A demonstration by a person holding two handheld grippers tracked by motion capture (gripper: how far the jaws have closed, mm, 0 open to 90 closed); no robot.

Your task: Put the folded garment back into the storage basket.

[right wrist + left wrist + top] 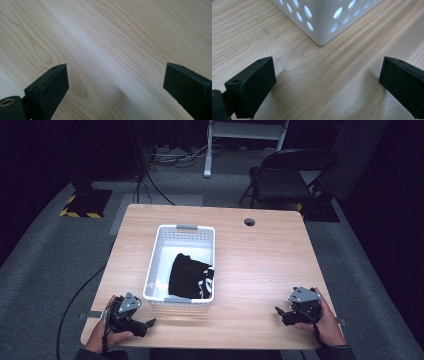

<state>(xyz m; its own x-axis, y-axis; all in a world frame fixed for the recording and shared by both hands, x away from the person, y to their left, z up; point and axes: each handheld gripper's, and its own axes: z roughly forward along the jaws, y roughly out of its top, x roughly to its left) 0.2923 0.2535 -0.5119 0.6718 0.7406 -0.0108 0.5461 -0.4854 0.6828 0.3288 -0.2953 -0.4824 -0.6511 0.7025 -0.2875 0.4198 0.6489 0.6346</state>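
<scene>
Both the left tongs (150,322) and right tongs (279,310) rest spread and empty on the light wooden surface (260,265), so the work looks unstarted, and the next move likely calls for reaching into the white perforated plastic basket (155,255) for the black printed garment (187,276).

High view sat above the near edge of the wooden table (260,270), faced forward and down, and took in the whole top, the white basket (159,251), a folding chair (285,175) and grey floor beyond. Left gripper view rode low and close over the tabletop (332,80), aimed at one perforated corner of the basket (322,22), which it shared with the high view. Right gripper view looked steeply down at bare wood grain (112,50) from close range, shared with the high view's table.
</scene>
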